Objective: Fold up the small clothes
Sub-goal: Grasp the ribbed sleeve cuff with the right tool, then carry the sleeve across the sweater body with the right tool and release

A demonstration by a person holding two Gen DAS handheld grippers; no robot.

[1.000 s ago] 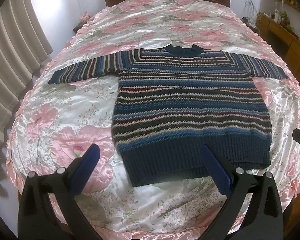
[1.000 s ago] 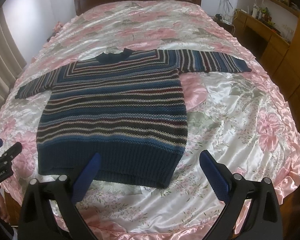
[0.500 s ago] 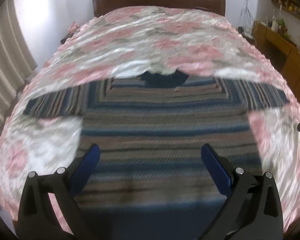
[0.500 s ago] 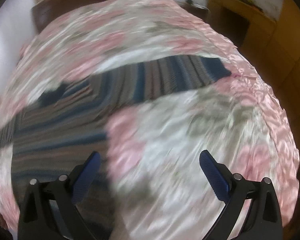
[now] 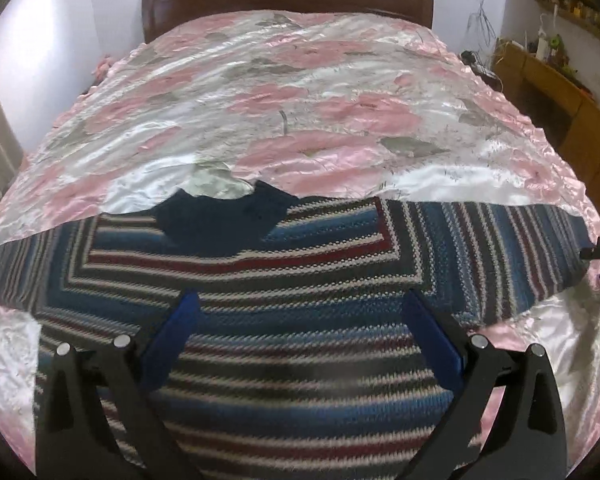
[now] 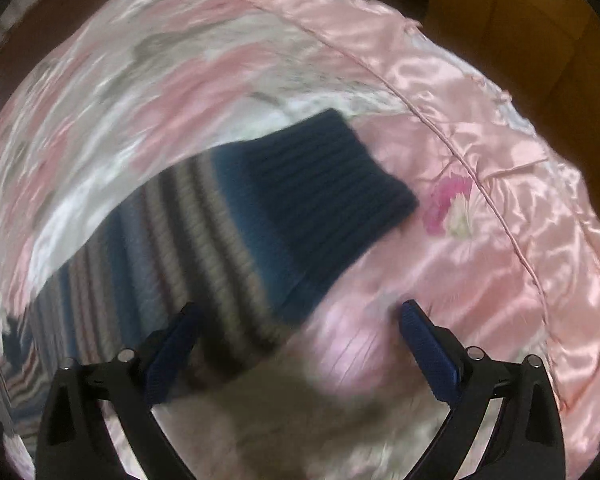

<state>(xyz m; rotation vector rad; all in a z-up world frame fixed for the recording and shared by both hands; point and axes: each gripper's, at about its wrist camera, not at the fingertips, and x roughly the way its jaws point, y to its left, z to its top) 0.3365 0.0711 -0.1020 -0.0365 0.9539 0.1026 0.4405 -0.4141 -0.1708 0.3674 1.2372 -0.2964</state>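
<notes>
Now, garment: striped blue knitted sweater (image 5: 300, 280) flat on pink floral satin bed (image 5: 300, 92).
Left claw (image 5: 300, 340): spread, over chest.
Right claw (image 6: 300, 344): spread, sleeve's navy ribbed cuff (image 6: 332, 184) just ahead, nearer it.

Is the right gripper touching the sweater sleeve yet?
Cannot tell. In the blurred right wrist view the open right gripper hangs over the sleeve cuff, and neither contact nor gap shows.

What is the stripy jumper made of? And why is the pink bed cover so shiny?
The striped sweater looks like knitted yarn, maybe wool: you can see bumpy little stitches, and thick ribs on its dark cuff. The pink flowered bedspread looks like satin, smooth and glossy: bright gleams run along its wrinkles. The exact fibres can't be told.
</notes>
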